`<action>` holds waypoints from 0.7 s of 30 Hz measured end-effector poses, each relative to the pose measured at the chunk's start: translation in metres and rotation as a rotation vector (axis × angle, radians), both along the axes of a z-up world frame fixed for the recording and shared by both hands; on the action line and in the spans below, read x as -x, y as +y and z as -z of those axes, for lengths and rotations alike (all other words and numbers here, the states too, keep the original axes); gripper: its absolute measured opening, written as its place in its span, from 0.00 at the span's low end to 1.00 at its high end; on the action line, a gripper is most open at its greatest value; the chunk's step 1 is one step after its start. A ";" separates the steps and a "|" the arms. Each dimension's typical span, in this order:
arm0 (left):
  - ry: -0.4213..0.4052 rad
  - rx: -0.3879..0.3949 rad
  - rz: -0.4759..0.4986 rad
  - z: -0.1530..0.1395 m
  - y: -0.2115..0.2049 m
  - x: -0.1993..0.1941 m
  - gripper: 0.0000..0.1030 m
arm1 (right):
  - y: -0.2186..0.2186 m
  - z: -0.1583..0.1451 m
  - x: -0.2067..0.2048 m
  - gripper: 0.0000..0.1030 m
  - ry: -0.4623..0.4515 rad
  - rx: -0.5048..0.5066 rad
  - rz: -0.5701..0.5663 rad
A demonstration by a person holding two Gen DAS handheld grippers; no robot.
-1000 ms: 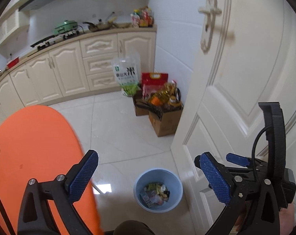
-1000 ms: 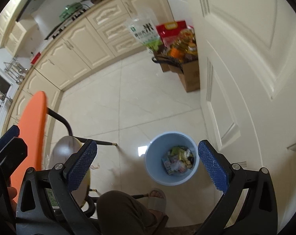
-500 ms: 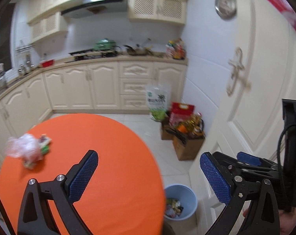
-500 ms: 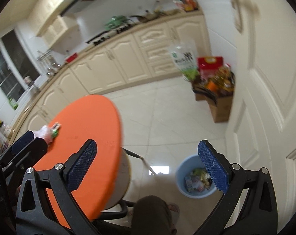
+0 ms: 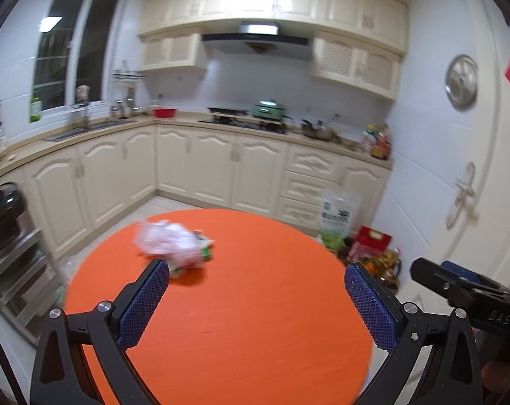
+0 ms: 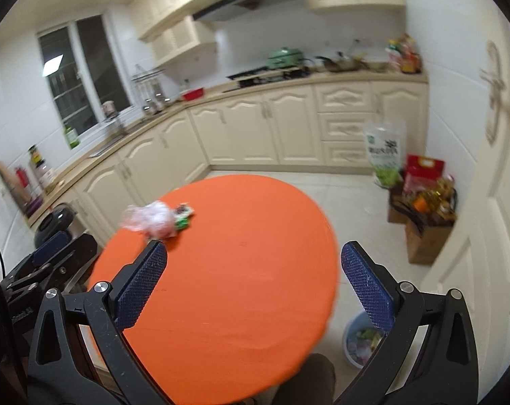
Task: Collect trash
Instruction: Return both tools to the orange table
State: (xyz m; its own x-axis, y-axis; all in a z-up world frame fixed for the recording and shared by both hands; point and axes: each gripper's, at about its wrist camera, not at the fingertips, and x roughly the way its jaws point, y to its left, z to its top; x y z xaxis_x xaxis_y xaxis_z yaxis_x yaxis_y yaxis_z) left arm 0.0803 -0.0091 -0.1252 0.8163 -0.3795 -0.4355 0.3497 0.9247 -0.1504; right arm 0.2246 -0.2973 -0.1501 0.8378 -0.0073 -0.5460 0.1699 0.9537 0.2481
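Both cameras have swung up from the floor since the earlier frames, so the round orange table [image 5: 241, 303] now fills the near field and the kitchen stands behind it. Nearest, the left gripper [image 5: 256, 298] hangs over the table's near edge with its blue-padded fingers [image 5: 143, 302] spread wide and empty. The right gripper [image 6: 253, 283] is likewise wide apart and holds nothing. Beyond them, near the table's far left edge, lies a crumpled clear plastic bag [image 5: 168, 243], blurred, with a small green and white wrapper [image 5: 206, 246] touching its right side. On the floor below the table's right edge sits the light blue plastic bin [image 6: 361, 342], with scraps in it. Farthest are the cream kitchen cabinets [image 5: 204, 165] and the white panelled door [image 5: 474, 182].
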 end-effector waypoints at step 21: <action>0.060 0.039 -0.253 0.033 0.034 0.025 0.99 | 0.143 0.018 -0.087 1.00 0.040 0.124 -0.306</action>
